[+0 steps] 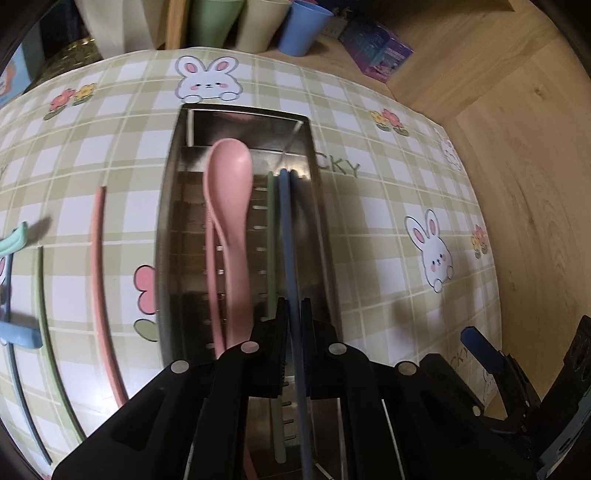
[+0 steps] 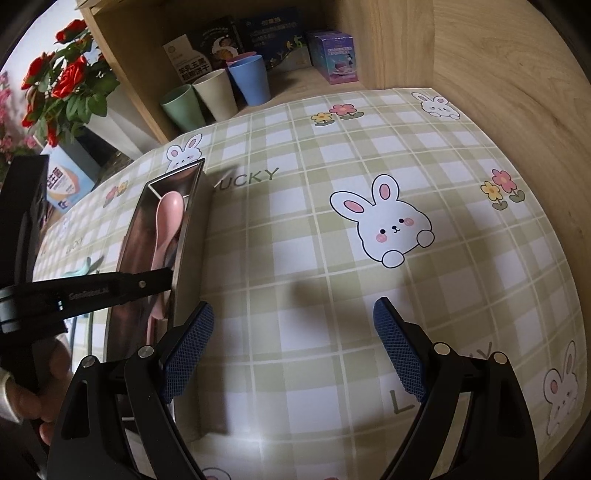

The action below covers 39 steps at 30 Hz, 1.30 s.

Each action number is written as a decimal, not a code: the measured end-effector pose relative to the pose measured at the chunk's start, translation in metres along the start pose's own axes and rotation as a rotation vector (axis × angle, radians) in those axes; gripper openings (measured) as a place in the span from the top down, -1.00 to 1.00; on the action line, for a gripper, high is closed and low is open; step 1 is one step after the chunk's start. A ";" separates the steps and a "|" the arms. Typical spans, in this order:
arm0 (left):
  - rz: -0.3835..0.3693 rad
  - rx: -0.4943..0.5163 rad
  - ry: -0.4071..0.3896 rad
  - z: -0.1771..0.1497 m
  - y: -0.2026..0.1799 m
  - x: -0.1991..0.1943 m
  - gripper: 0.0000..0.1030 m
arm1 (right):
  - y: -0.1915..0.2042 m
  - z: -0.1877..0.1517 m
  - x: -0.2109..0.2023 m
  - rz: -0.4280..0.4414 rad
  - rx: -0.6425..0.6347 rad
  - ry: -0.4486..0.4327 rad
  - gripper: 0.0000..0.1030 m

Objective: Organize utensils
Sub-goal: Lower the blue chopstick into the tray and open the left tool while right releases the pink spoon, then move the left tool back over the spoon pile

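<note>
The left gripper [image 1: 294,314] was clamped on a blue chopstick [image 1: 290,236], its jaws nearly together with the stick pinched between them. The chopstick ran lengthwise over the steel tray [image 1: 166,221], its long axis matching the tray's, far tip pointing away from the camera toward the tray's far end and its near end passing back under the gripper. Whether the far tip touched the tray floor could not be told.

In the tray lay a pink spoon [image 1: 229,206], bowl at the far end and handle toward the camera, also lengthwise. A green chopstick [image 1: 271,236] lay just left of the blue one, parallel to it, between it and the spoon.

On the checked cloth [image 1: 388,206] covering the table, left of the tray, a pink chopstick [image 1: 98,258] lay roughly parallel to the tray, with another green chopstick [image 1: 44,295] further left.

The right gripper [image 2: 293,343] hovered over bare cloth just right of the tray [image 2: 188,236], jaws spread wide with nothing between them. Its blue pads [image 2: 188,347] showed clearly. Cups [image 1: 258,22] stood beyond the cloth.
</note>
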<state>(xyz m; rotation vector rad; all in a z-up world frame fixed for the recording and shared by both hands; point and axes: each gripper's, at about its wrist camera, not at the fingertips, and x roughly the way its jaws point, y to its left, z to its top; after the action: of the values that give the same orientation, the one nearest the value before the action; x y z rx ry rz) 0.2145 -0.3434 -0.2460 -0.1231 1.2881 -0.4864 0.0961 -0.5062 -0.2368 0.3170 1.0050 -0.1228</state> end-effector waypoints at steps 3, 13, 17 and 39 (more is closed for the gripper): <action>-0.022 0.039 -0.009 -0.003 -0.002 -0.009 0.85 | 0.003 -0.001 -0.003 -0.006 -0.004 0.000 -0.65; -0.016 0.164 -0.173 -0.020 0.023 -0.087 0.60 | 0.038 -0.009 -0.021 0.001 -0.028 -0.019 -0.65; 0.037 0.207 -0.231 -0.034 0.049 -0.114 0.30 | 0.064 -0.014 -0.025 0.005 -0.054 -0.019 -0.65; 0.178 0.073 -0.448 -0.112 0.222 -0.214 -0.88 | 0.178 -0.044 -0.024 0.022 -0.184 -0.020 -0.68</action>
<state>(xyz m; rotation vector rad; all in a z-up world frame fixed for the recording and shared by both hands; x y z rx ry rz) 0.1294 -0.0363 -0.1667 -0.0507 0.8320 -0.3277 0.0918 -0.3249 -0.2019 0.1583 0.9854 -0.0135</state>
